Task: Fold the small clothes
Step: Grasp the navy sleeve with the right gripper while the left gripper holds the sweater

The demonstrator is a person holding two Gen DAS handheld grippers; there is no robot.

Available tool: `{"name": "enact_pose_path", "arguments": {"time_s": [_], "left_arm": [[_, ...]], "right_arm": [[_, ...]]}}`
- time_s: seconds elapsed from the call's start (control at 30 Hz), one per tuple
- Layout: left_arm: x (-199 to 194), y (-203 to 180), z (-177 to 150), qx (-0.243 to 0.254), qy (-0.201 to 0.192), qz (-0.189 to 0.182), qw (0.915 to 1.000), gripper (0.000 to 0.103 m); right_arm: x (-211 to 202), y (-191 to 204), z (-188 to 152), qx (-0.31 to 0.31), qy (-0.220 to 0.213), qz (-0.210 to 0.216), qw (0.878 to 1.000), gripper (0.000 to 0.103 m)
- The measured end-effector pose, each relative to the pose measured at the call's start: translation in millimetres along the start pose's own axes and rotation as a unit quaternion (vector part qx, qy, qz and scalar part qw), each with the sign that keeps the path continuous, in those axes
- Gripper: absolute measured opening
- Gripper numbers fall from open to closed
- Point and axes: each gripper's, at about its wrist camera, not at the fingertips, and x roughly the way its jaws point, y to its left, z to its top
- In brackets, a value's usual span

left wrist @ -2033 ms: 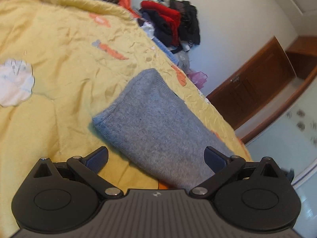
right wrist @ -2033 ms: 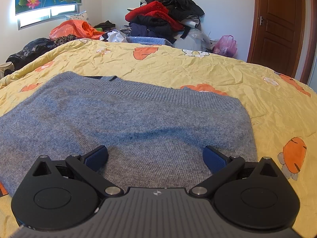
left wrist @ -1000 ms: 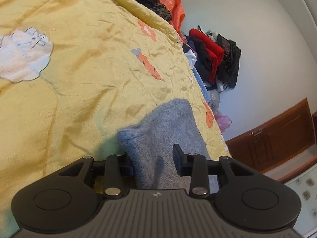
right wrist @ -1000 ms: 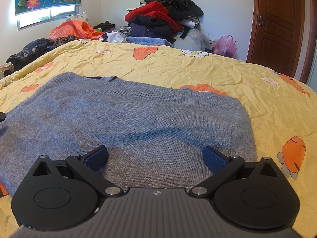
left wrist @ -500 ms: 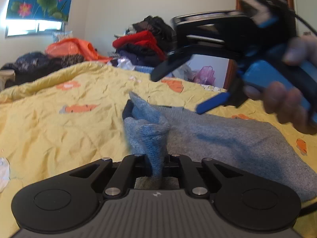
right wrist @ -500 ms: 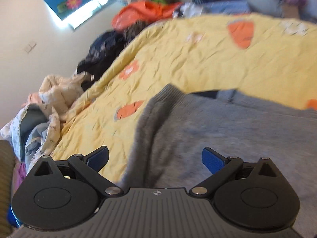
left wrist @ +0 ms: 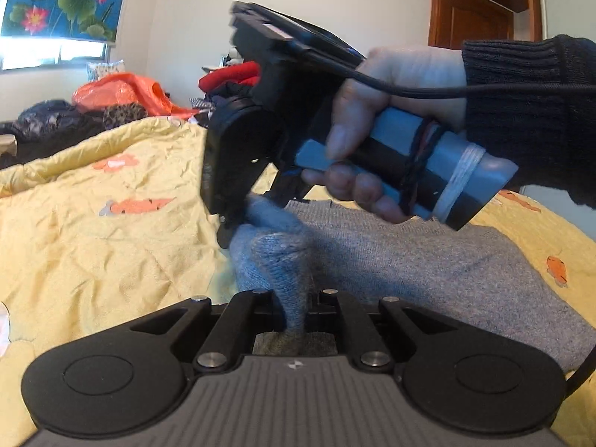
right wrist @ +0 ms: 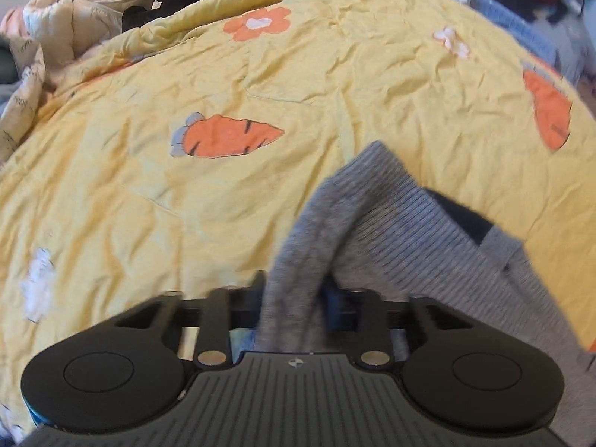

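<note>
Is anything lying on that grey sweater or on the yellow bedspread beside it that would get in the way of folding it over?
Nothing visible does. The grey sweater lies on bare yellow bedspread; the clothes pile sits far back. Only the right tool and left tool touch it.

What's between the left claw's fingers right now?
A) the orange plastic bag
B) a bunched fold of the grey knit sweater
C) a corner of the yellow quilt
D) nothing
B: in the left wrist view the left claw is shut on a pinched-up ridge of the grey knit sweater, lifted off the yellow quilt.
</note>
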Motion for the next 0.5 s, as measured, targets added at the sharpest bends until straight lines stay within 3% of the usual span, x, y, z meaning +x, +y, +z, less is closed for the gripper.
{"name": "enact_pose_path", "arguments": {"time_s": [0.1,0.23,0.37,0.5], "left_arm": [[-4.6,-12.8,2.9,0.019,-0.006,-0.007,0.9998,0.006],[-9.8,-44.0,16.1,0.022,-0.014,-0.057,0.9980,0.006],[-7.7,-95.2,25.6,0.054,-0.023,-0.123,0.9907,0.006],[2.3,-152.2,21.9,0.090,0.001,-0.185,0.9785,0.006]], "right_arm": [[-28.3,-30.5,-13.4,0.011,-0.032,0.033,0.999,0.021],[-75.6,-78.4,-44.2,0.052,-0.083,0.064,0.993,0.018],[-125.2,-140.3,-93.0,0.107,-0.128,0.048,0.985,0.017],[-150.7,-201.6,-152.8,0.170,-0.141,0.021,0.975,0.017]]}}
